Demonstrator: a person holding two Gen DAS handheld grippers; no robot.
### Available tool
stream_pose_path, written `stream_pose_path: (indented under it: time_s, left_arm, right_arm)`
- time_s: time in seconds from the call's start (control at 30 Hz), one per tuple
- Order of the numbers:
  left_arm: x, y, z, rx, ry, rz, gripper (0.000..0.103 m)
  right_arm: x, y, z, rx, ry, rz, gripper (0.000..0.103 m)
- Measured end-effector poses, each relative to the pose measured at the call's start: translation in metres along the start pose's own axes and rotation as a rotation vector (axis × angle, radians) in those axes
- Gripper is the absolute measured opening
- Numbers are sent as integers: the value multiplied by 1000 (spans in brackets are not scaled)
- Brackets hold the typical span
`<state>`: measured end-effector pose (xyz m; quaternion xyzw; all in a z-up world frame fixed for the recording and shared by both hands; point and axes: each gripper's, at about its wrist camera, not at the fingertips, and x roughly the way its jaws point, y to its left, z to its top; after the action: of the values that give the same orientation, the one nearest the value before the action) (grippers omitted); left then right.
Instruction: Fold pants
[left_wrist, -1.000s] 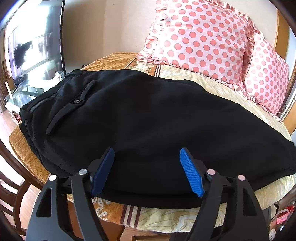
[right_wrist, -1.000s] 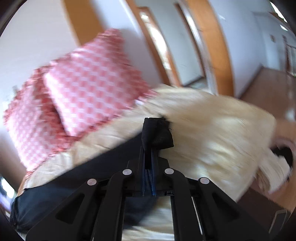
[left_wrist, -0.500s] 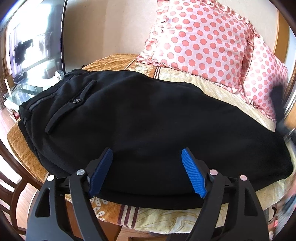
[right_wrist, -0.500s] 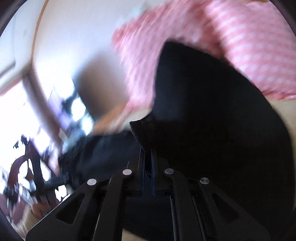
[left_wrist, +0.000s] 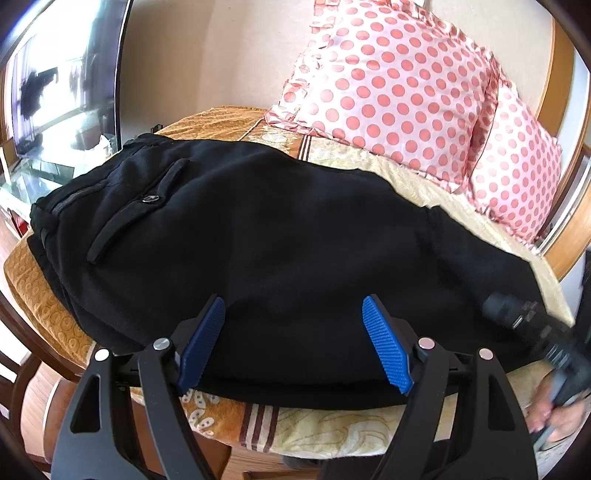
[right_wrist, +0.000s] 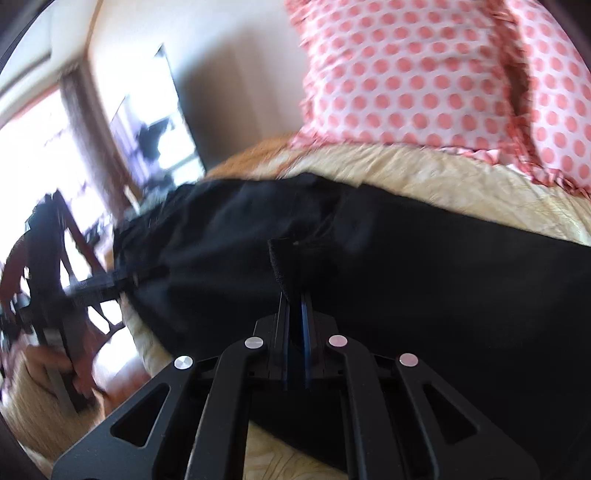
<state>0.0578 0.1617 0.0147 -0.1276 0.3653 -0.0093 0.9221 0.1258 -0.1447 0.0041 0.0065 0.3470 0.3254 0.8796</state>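
Left gripper: the left gripper hangs with its blue fingers spread wide and nothing between them, just above the near edge of the pants.

Right gripper: the right gripper is clamped tight on a bunched corner of black cloth that sticks up ahead of its fingertips.

Pants: the black pants lie flat across the quilt. The waistband and a buttoned back pocket sit ahead and to the left of the left gripper.

What has changed: a second ago the right gripper held the leg end far out over bare quilt. Half a second ago the cloth was swinging past in a blur. Now that held end sits over the body of the pants, ahead of the right gripper, and a doubled layer shows to the right of the left gripper.

Meaning for the task: the leg end seems carried over toward the waist, so a half fold looks nearly laid. Release and smoothing appear to remain.

Background: two pink dotted pillows stand beyond the pants, ahead of both grippers.
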Motion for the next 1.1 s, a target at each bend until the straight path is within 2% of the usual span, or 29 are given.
stream_pose_path:
  time_s: [0.07,0.1,0.13,0.17,0.27,0.3,0.4,0.5,0.6,0.63,0.7,0.8,0.9,1.03,1.1]
  left_arm:
    - [-10,4,2,-12,-15,-10,77]
    - [-15,6,3,-13,-26,-6,77]
    - [-25,10,4,-14,-49,5,77]
    - [-35,15,5,-19,-74,18,77]
    - [-58,36,8,-51,-124,58,80]
    - [-64,43,10,-64,-136,77,80]
    - [-80,71,13,-123,-156,145,80]
    - [-90,92,16,-181,-157,150,80]
    - [-94,113,17,-237,-149,150,80]
    - [-95,119,17,-249,-146,142,80]
    - [-91,128,18,-273,-132,117,80]
    - [-76,140,25,-325,-89,71,80]
    - [-61,147,30,-364,-47,49,79]
    - [-43,156,30,-440,19,57,79]
    - [-39,159,29,-459,23,68,79]
  right_arm:
    - [7,9,-7,-76,42,-27,8]
    - [8,13,-12,-104,53,-30,13]
    - [6,18,-15,-141,55,-34,22]
    - [4,23,-16,-177,63,-27,26]
    - [-11,28,-13,-189,44,71,26]
    - [-16,28,-8,-172,12,69,26]
    - [-17,26,8,-153,-60,-15,26]
    - [4,24,18,-134,-31,-88,26]
    - [30,27,10,-149,61,-102,26]
    - [30,30,8,-157,38,-108,26]
    - [28,31,5,-162,44,-102,26]
    - [23,22,6,-102,59,-55,26]
    - [22,18,6,-90,60,-53,29]
    - [20,23,5,-94,57,-55,29]
    - [20,23,5,-87,56,-49,29]
